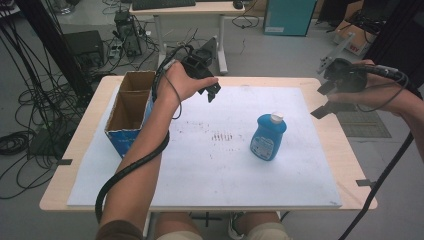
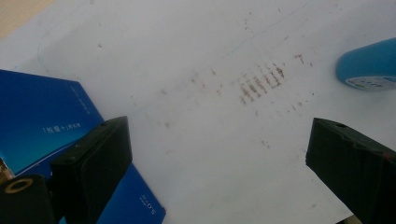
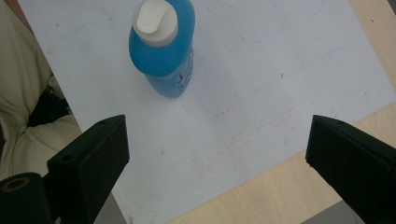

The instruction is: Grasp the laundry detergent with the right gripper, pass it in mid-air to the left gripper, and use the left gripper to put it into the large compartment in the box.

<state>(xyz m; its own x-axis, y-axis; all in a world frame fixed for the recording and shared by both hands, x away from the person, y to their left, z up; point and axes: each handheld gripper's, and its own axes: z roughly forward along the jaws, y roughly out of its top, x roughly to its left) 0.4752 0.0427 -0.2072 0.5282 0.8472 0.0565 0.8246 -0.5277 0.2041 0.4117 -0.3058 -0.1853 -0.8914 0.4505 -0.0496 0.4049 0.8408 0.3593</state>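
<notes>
A blue bottle with a white cap stands upright on the white sheet, right of centre. An open cardboard box with blue sides sits at the sheet's left edge. My left gripper hovers above the sheet just right of the box, jaws open with nothing between them; its view shows the box's blue side and the bottle's base. My right gripper hangs open over the table's right edge, above and right of the bottle, which stands apart from its jaws.
The wooden table shows around the sheet. Brown smudges mark the sheet's middle. Behind the table are a desk, cables on the floor and a teal cabinet. The person's knees sit at the near edge.
</notes>
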